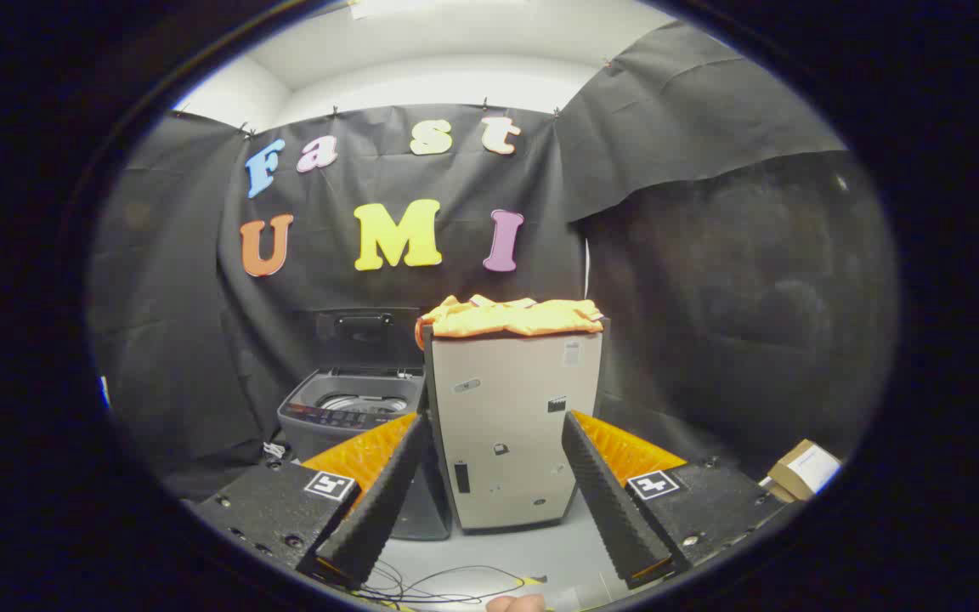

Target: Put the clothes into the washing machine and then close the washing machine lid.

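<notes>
Clothes: orange, heaped on the top of a tall pale cabinet, reaching both its side edges. Tongs spread wide, holding nothing; cables lie on the floor between the fingers. Cabinet stands just ahead of them. Washing machine on the floor just beside the cabinet's left side, lid raised upright, drum visible

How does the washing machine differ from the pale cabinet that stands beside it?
The washing machine is dark grey and low; the pale cabinet is beige and taller. The machine's lid stands open, whereas the cabinet's top carries orange clothes. Both stand on the floor beyond the open gripper, which holds nothing.
</notes>
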Motion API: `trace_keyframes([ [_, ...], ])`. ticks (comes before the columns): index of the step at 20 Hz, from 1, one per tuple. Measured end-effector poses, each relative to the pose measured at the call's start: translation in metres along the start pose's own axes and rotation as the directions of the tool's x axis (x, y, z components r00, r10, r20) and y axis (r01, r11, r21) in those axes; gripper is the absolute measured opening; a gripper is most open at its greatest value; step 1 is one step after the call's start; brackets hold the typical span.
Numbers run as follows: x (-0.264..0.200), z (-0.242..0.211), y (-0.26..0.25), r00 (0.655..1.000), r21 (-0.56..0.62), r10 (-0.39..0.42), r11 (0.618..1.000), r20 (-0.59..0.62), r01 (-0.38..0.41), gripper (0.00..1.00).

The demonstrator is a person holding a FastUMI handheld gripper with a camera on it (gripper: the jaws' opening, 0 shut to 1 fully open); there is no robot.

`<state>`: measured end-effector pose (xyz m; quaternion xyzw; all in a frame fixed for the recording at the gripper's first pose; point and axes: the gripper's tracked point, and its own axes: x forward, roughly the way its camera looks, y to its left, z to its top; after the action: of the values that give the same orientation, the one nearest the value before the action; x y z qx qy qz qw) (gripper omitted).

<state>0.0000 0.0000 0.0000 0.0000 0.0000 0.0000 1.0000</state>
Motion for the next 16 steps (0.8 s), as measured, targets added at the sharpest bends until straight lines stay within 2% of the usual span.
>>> trace_keyframes([
  [16,-0.001,0.002,0.013,1.000,-0.026,0.017,1.000,-0.007,-0.017,1.00],
])
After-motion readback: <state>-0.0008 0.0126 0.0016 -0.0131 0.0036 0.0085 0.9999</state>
